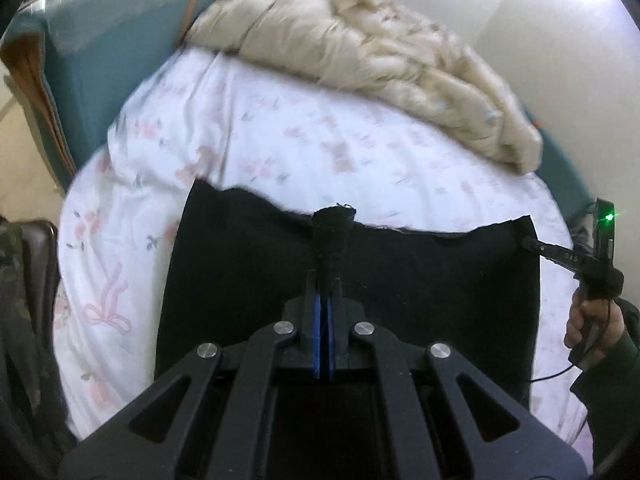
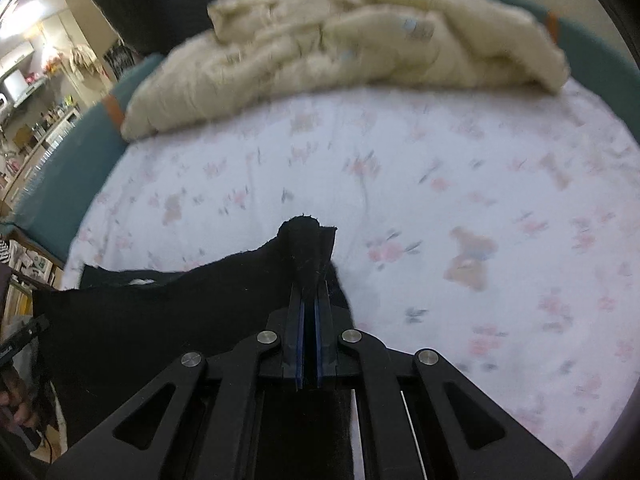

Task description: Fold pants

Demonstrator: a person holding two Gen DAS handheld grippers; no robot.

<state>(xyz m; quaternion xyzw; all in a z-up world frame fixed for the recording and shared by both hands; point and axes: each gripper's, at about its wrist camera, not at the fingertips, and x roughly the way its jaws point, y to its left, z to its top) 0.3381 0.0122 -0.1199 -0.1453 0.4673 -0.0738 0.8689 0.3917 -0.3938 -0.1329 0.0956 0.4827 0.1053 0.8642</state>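
Observation:
Black pants (image 1: 248, 280) hang spread above the floral bed sheet (image 1: 280, 128). My left gripper (image 1: 325, 276) is shut on a bunched bit of the pants' top edge. In the left wrist view my right gripper (image 1: 530, 242) shows at the far right, clamped on the other corner of the same edge. In the right wrist view my right gripper (image 2: 310, 292) is shut on a bunched corner of the pants (image 2: 140, 320), and the cloth stretches away to the left. The lower part of the pants is hidden below both grippers.
A cream fluffy blanket (image 1: 380, 60) lies heaped along the far side of the bed, also in the right wrist view (image 2: 320, 40). A teal bed frame (image 1: 100, 60) borders the mattress. Cluttered shelves (image 2: 36, 120) stand at the left.

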